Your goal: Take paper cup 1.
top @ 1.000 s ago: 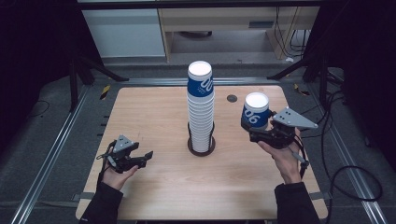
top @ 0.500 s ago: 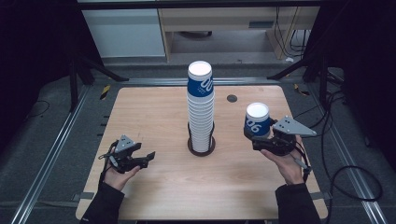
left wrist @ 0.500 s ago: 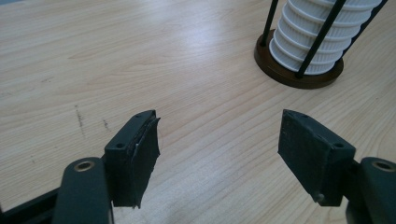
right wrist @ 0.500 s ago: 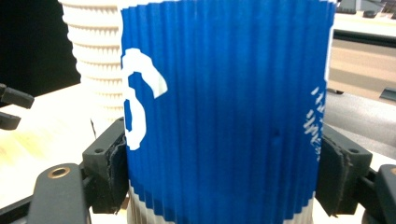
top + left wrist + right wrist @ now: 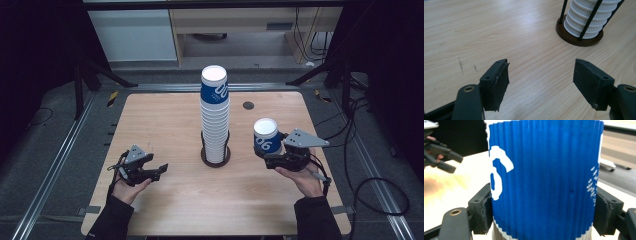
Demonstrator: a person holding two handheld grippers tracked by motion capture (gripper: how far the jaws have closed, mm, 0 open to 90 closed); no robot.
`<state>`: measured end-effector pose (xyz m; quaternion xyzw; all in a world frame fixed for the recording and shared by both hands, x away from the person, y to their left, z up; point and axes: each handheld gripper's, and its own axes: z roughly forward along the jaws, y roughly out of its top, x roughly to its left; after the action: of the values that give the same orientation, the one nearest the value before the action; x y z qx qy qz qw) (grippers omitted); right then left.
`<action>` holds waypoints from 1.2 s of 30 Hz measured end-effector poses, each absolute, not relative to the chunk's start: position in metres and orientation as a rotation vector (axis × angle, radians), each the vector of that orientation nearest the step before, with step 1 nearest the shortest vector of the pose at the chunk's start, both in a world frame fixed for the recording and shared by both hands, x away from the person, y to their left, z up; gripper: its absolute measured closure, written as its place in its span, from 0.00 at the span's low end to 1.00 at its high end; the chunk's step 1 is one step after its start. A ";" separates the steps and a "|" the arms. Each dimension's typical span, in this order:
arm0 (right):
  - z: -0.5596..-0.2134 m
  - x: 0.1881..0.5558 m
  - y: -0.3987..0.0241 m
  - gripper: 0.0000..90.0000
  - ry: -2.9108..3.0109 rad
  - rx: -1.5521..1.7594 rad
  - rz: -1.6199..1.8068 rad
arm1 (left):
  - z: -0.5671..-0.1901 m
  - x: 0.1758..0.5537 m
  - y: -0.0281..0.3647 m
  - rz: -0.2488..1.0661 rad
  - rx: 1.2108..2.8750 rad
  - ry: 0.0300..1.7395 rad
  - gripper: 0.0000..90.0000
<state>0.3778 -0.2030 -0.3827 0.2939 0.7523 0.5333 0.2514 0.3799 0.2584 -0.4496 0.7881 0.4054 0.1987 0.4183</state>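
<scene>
Blue cup [image 5: 266, 137] clamped upright in right gripper [image 5: 272, 152], above table [image 5: 165, 120]

The left gripper [image 5: 161, 170] lies low in the person's left hand [image 5: 131, 184], its jaws parted with nothing between them. The right gripper [image 5: 261, 154], borne in the right hand [image 5: 301, 178], points leftward with both pads [image 5: 483, 211] pressed closed.

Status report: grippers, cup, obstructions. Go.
Right gripper shut on blue cup, cup upright, right of the stack. Left gripper open, empty, low over the table. Nothing in the way.
</scene>
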 end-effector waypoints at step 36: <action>-0.412 0.360 -0.171 0.22 2.338 0.607 1.404 | -0.444 0.375 0.253 0.471 1.997 0.954 0.30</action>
<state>0.3601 -0.1715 -0.4118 0.2140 0.8243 0.4949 0.1728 0.3755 0.2531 -0.4438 0.7988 0.3814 0.1882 0.4254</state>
